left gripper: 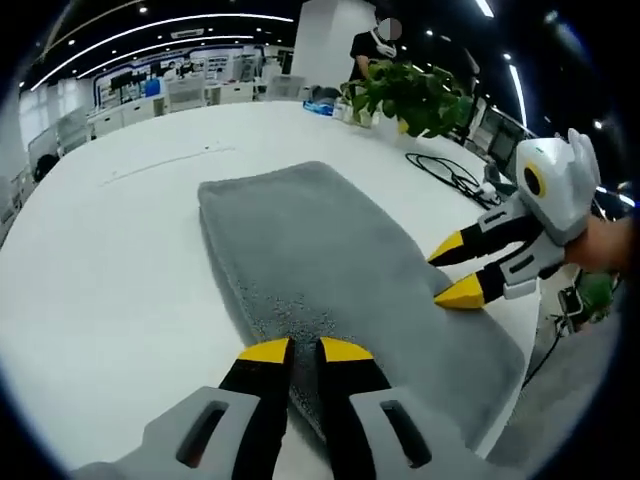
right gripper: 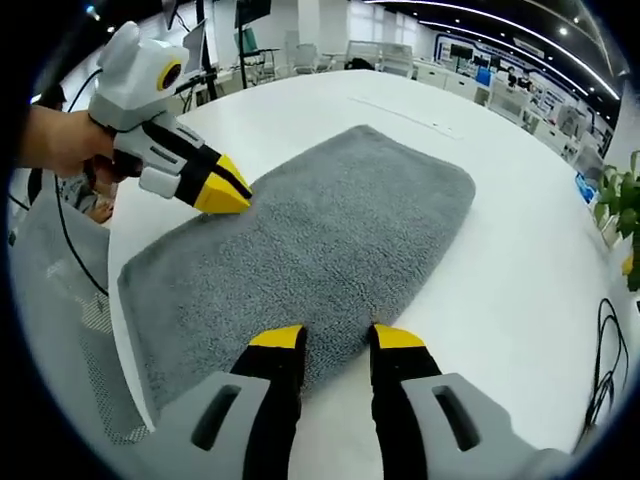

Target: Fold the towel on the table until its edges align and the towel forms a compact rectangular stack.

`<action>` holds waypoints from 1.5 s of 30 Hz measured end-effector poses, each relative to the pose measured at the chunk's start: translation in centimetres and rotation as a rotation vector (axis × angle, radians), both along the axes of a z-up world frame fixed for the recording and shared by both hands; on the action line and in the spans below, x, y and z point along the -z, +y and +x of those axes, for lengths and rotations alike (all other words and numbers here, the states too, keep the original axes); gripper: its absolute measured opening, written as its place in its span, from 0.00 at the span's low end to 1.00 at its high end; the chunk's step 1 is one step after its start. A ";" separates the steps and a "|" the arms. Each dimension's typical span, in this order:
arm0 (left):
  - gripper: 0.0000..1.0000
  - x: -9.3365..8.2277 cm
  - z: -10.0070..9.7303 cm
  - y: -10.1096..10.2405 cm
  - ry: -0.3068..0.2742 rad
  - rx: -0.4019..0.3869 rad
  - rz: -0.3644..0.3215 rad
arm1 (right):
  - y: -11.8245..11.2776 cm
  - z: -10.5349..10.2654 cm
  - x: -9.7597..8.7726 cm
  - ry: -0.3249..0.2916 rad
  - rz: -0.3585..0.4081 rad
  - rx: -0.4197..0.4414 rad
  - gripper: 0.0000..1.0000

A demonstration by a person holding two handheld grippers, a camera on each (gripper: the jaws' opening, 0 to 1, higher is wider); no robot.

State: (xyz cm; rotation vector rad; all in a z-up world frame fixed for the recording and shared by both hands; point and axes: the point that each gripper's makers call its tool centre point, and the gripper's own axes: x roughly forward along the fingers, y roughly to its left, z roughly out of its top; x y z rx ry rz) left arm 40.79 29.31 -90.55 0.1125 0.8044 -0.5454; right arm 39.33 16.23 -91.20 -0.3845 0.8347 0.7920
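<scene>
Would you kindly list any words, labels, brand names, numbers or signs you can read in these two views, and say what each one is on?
None can be read.
The grey towel, the white table and both grippers bear no visible writing.
The bright panels on the far wall in the left gripper view may hold signage, but they are too small and blurred to read.

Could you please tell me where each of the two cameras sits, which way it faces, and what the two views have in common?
Left gripper view: rides the left gripper, low at one long edge of the grey towel, facing across it toward a potted plant; the right gripper enters from the right.
Right gripper view: rides the right gripper at the opposite long edge, facing back; the left gripper and a hand show.
Shared: towel, white table, both grippers.
</scene>
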 end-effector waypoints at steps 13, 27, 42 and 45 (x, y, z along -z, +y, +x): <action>0.17 -1.3 0.1 1.0 -0.043 0.098 0.052 | 0.8 0.4 -1.4 -0.061 0.063 0.005 0.31; 0.18 -3.8 -2.9 -0.9 -0.065 0.183 -0.028 | 2.1 -2.1 -3.5 -0.081 0.127 -0.113 0.27; 0.17 0.0 -6.4 0.6 -0.028 0.309 0.142 | 0.7 -5.2 -1.1 -0.028 0.108 -0.199 0.20; 0.17 -0.3 -6.4 0.7 -0.024 0.291 0.131 | 0.4 -5.4 -0.6 -0.038 0.087 -0.211 0.20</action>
